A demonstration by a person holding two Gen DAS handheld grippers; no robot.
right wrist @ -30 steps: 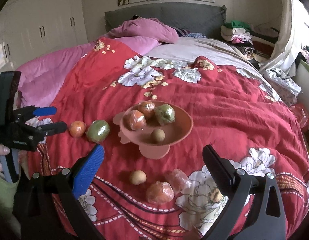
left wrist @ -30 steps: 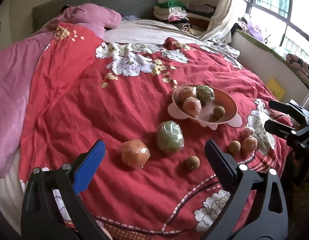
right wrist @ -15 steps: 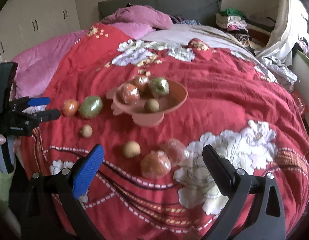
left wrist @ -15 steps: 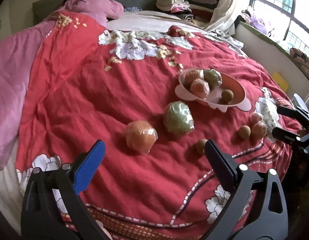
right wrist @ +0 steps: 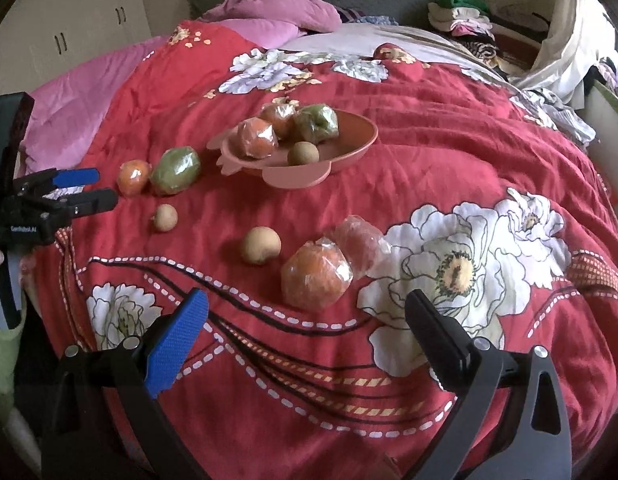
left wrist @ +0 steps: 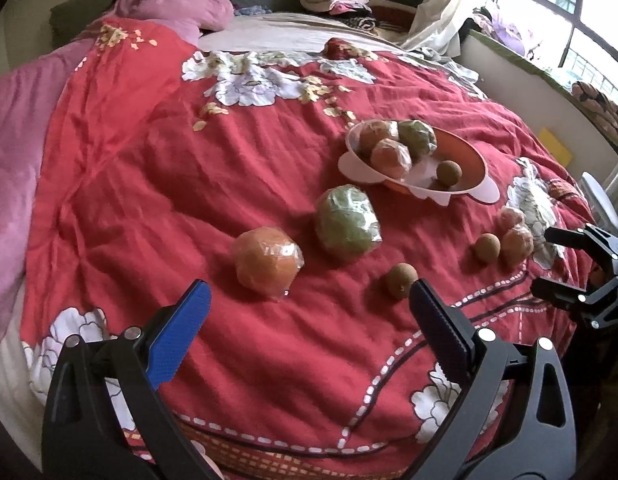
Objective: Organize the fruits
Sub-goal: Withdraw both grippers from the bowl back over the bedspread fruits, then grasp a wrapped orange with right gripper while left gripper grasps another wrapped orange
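Orange wrapped fruit (left wrist: 267, 261) lies just ahead of spread, empty left hand-held gripper (left wrist: 309, 316).

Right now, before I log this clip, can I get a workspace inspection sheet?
Surface: red floral bedspread, wrinkled.
Job's things: pink bowl holds four fruits; six more loose on the spread, including a wrapped orange and wrapped green fruit.
Clutter: folded clothes pile behind the bed.
Grippers: left claw open, empty; right claw open, empty.
Cables: nothing seen.
Surroundings: pink duvet, window, wardrobe.
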